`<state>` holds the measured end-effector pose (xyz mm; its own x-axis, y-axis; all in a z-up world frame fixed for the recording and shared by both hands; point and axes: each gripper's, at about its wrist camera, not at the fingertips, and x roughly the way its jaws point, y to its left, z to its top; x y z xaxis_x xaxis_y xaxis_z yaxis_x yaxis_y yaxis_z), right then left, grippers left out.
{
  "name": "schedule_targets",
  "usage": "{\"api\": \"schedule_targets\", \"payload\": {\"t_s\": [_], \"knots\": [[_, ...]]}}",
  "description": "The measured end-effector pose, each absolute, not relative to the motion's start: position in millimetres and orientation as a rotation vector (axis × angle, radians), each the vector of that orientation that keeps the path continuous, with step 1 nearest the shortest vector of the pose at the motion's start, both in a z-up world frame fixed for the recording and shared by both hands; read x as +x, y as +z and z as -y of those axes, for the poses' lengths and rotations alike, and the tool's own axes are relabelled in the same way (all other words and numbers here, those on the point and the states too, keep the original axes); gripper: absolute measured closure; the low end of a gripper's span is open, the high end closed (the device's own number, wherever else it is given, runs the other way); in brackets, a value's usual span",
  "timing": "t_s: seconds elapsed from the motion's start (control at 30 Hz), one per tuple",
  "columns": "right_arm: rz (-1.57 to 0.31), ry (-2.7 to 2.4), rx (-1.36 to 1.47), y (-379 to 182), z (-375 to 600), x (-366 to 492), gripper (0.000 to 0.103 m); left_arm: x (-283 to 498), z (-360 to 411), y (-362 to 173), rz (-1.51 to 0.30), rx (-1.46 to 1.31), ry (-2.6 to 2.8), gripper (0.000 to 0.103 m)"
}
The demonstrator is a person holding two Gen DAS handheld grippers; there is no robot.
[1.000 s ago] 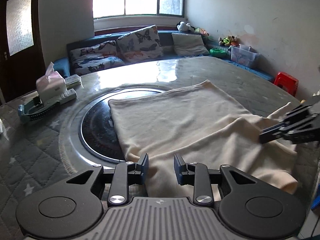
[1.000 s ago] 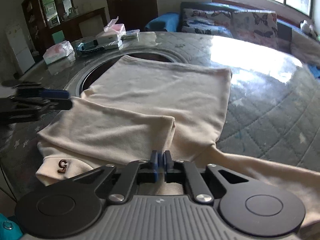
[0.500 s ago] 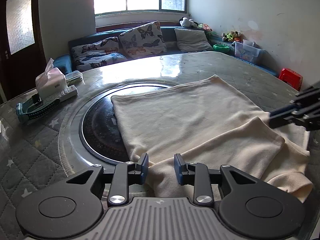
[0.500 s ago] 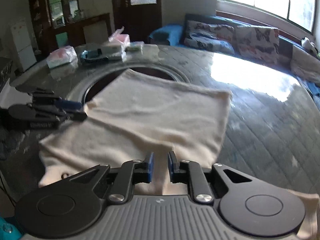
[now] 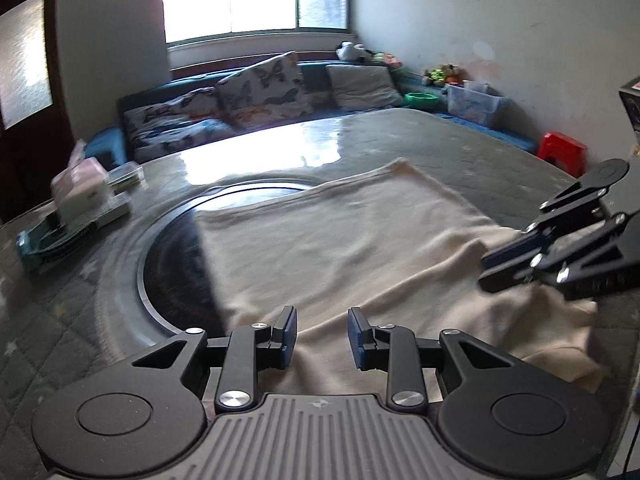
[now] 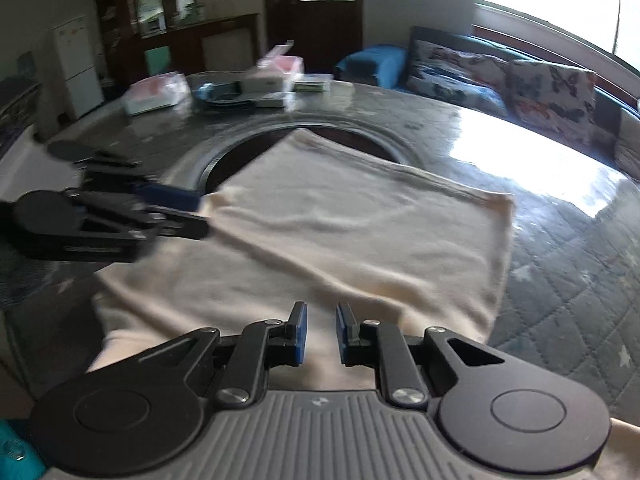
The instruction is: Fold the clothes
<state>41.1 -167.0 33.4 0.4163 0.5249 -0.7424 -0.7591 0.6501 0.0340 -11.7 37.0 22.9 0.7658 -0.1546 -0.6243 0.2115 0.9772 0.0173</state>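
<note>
Left wrist view shows the left gripper (image 5: pixel 322 338) with its jaws parted and nothing between them, hovering over the near edge of the cream garment (image 5: pixel 340 248), just as it did half a second ago. The garment lies spread on the round quilted table (image 5: pixel 460 140), its far left part covering the dark inset disc (image 5: pixel 176 264) at the table's centre. A folded-over flap runs across the near half of the cloth. The right gripper (image 5: pixel 486 272) enters from the right and now sits lower and closer in than half a second ago, its blue-padded fingers (image 5: pixel 516 252) above the flap's right end; whether they touch the cloth cannot be told because of blur.

From the right wrist view, the right gripper (image 6: pixel 320 338) is released, jaws apart with only cloth seen below the gap; a second ago they were pressed together on the fabric, and half a second ago they had just parted. The gap is now a little wider. The left gripper (image 6: pixel 200 216) appears at the left, blurred, by the garment's (image 6: pixel 360 232) left corner. A tissue box (image 5: pixel 82 192) and a tray (image 5: pixel 44 240) stand well apart from the cloth at the table's left edge, unchanged
</note>
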Motion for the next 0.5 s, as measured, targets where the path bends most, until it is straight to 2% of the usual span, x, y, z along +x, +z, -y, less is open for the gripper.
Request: {"api": "schedule_targets", "payload": {"t_s": [0.5], "knots": [[-0.814,0.839,-0.371,26.4,178.7,10.8,0.086,-11.5,-7.1,17.2,-0.680,0.121,-0.255,0.072]]}}
